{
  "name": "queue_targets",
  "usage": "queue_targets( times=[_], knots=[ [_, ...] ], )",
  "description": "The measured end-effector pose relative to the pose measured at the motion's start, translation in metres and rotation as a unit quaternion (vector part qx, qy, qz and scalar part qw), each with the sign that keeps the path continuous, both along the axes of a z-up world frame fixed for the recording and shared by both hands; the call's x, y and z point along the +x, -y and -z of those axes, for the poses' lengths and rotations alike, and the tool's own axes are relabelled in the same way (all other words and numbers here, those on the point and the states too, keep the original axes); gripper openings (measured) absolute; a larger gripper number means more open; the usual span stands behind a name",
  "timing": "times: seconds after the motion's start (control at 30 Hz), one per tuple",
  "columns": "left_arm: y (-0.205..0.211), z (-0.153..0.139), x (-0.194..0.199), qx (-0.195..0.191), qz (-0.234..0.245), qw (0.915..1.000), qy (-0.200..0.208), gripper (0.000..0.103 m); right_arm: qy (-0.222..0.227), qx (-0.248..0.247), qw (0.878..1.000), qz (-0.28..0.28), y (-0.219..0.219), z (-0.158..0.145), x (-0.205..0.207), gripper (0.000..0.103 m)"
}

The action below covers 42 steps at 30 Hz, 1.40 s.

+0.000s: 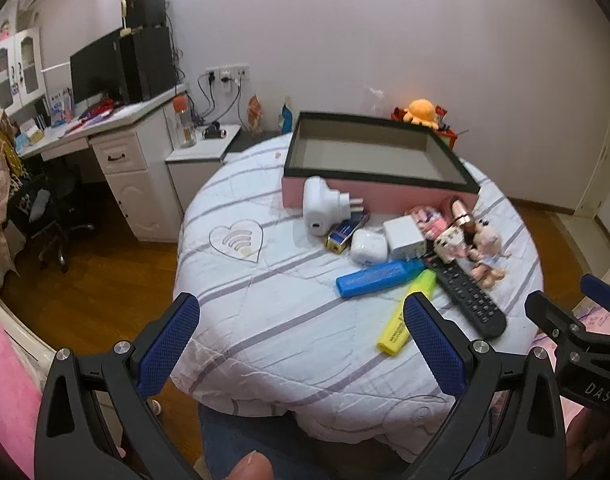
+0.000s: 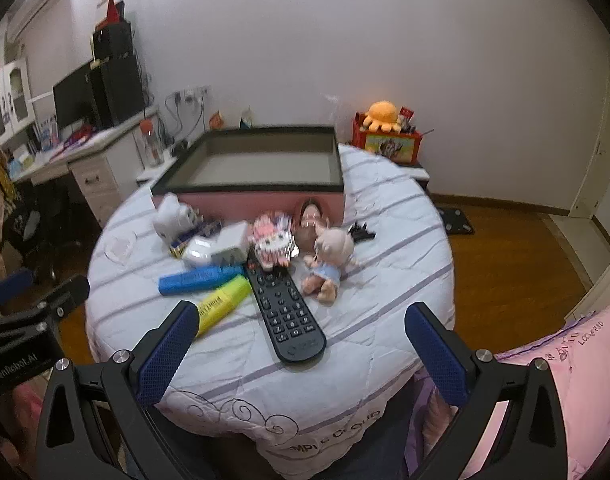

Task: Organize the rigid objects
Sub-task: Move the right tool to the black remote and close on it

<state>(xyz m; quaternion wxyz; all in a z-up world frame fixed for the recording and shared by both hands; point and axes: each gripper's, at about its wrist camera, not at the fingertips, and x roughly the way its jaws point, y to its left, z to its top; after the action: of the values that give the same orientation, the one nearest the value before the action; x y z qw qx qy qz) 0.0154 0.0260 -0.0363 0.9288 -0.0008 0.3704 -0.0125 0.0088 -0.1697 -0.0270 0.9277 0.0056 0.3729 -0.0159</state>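
Remote (image 2: 286, 308), gripper (image 1: 585, 344) marked "DAS"

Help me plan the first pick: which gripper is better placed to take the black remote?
Right. The remote lies centred between the open right gripper jaws; from the left gripper it sits off to the right.

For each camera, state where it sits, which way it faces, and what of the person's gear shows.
Left wrist: behind the open left gripper, facing the pink box; a thumb and the right gripper show.
Right wrist: behind the open right gripper, facing the black remote; the left gripper shows.
Shared: box, remote, yellow highlighter.
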Motion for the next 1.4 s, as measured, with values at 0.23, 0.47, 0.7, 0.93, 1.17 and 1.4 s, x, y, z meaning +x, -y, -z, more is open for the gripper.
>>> queue_targets(
  times=[0.23, 0.47, 0.7, 0.93, 1.17, 1.4],
  knots=[
    [-0.001, 0.027, 0.028, 0.009, 0.002, 0.9996, -0.026, 0.103, -0.033, -0.008, 0.999, -0.012, -0.001, 0.026, 0.023, 0.103],
    [0.01, 0.05, 0.043, 0.005, 0.031, 0.9981, -0.053, 0.103, -0.061, -0.013, 0.998, -0.02, 0.003, 0.049, 0.038, 0.103],
    [0.029, 0.063, 0.05, -0.003, 0.067, 0.9952, -0.071, 0.103, -0.081, -0.008, 0.996, -0.034, 0.006, 0.066, 0.05, 0.093],
    [0.034, 0.071, 0.056, -0.001, 0.071, 0.994, -0.083, 0.103, -0.102, 0.001, 0.993, -0.057, 0.005, 0.082, 0.064, 0.066],
    [0.043, 0.074, 0.058, 0.004, 0.084, 0.9924, -0.091, 0.103, -0.09, 0.004, 0.993, -0.082, -0.003, 0.083, 0.066, 0.051],
    [0.057, 0.076, 0.058, -0.004, 0.114, 0.9884, -0.101, 0.103, -0.088, 0.04, 0.991, -0.088, 0.009, 0.08, 0.06, 0.046]
  ],
)
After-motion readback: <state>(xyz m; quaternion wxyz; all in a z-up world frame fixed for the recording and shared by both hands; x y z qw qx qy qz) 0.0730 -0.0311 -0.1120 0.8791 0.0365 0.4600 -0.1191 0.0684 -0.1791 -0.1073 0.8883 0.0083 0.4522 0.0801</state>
